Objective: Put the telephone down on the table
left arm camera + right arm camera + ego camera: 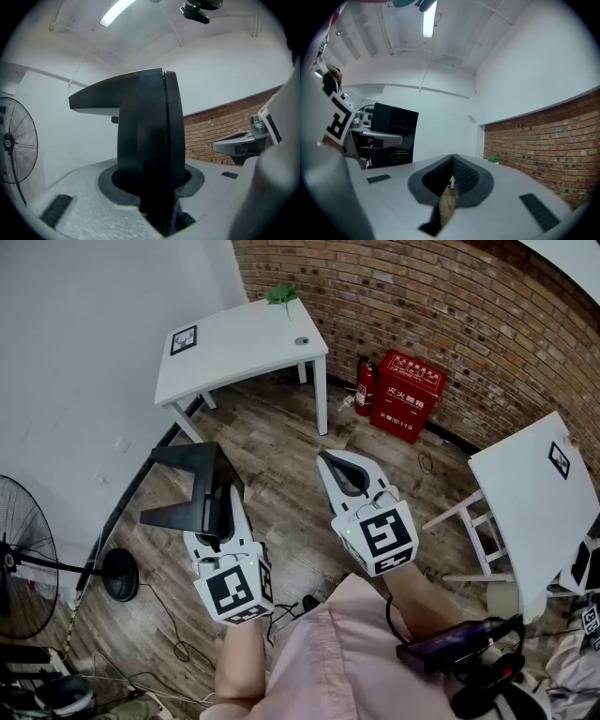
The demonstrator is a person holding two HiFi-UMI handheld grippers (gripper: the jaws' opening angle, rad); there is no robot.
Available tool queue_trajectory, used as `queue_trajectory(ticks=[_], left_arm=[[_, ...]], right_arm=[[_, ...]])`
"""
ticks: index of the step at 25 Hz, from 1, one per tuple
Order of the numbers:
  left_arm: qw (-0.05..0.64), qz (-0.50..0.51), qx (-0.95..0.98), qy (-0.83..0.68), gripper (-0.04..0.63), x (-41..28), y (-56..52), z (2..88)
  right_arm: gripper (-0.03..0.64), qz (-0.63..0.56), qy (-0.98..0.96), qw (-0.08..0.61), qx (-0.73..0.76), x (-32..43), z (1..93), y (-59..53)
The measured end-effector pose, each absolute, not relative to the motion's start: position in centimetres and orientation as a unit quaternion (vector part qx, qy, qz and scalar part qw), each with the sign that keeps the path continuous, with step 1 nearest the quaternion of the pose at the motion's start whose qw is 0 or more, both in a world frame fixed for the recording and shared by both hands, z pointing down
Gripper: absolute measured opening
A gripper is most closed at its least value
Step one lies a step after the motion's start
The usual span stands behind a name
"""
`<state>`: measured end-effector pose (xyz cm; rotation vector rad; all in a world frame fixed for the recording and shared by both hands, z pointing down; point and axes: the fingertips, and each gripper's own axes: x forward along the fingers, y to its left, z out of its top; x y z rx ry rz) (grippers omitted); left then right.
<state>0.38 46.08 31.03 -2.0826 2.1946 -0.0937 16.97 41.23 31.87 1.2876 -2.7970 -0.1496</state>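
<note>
Currently telephone (pixel 190 486) clamped in left gripper (pixel 223 514).

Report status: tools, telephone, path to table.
Left tool shut on telephone, above the floor. Right tool shut, empty. White table ahead, nothing in the way.

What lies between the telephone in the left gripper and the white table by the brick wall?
Only bare wood floor, as the head view shows. The left gripper grips the telephone, which is apart from the table.
</note>
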Motion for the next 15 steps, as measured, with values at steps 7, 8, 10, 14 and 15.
queue_trajectory(ticks=[7, 8, 10, 14, 15], left_arm=[[0.057, -0.033, -0.690, 0.721, 0.164, 0.55, 46.07, 31.14], [0.056, -0.033, -0.690, 0.721, 0.164, 0.56, 46.06, 31.16], [0.054, -0.034, -0.691, 0.720, 0.164, 0.64, 46.04, 31.27], [0.047, -0.039, -0.699, 0.712, 0.164, 1.11, 45.99, 31.65], [0.044, -0.041, -0.705, 0.707, 0.164, 1.30, 45.93, 31.79]], right_arm=[[0.003, -0.049, -0.908, 0.030, 0.416, 16.92, 31.99, 41.34], [0.003, -0.049, -0.908, 0.030, 0.416, 16.94, 31.98, 41.34], [0.003, -0.048, -0.907, 0.030, 0.416, 17.00, 31.95, 41.37], [0.003, -0.050, -0.907, 0.029, 0.417, 17.15, 31.92, 41.48], [0.003, -0.050, -0.907, 0.029, 0.417, 17.22, 31.92, 41.49]])
